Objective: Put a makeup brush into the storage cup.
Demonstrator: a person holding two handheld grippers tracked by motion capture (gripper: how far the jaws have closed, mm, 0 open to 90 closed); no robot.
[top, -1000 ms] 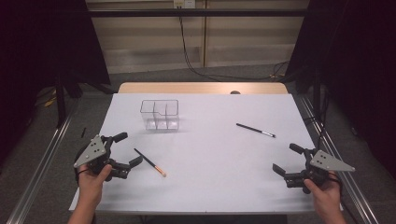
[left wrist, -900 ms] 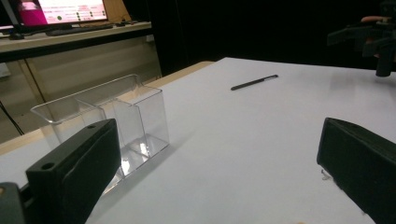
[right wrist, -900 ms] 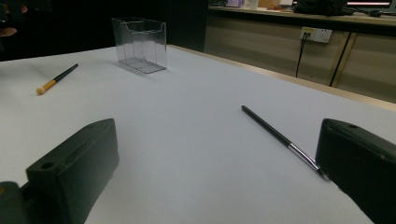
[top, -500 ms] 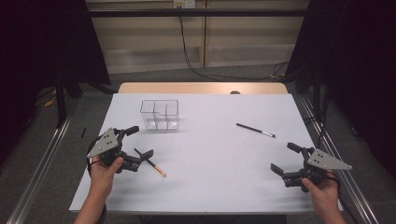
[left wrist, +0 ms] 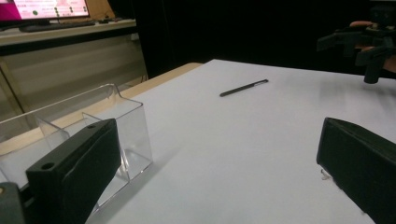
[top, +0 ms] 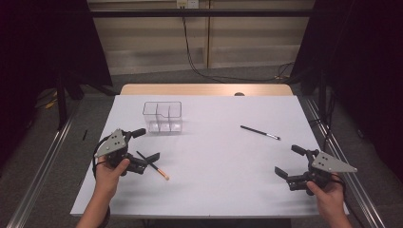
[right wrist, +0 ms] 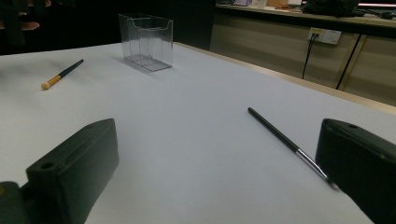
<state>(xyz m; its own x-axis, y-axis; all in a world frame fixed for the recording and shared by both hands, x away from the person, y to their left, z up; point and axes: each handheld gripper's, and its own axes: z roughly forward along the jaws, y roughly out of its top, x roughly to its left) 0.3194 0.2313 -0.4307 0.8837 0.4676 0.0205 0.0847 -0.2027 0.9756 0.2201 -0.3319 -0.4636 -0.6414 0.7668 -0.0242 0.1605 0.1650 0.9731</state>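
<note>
My left gripper: jaws spread wide, over the orange-tipped brush, nr the clear organizer. My right gripper: spread too, empty, nr the black brush.

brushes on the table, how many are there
2. A black brush with an orange tip lies at the table's left, between the open jaws of the left gripper. A thin black brush lies at the right, beyond the right gripper.

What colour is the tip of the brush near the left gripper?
Tan-orange tip on the brush, clearest in the right gripper view.
</note>
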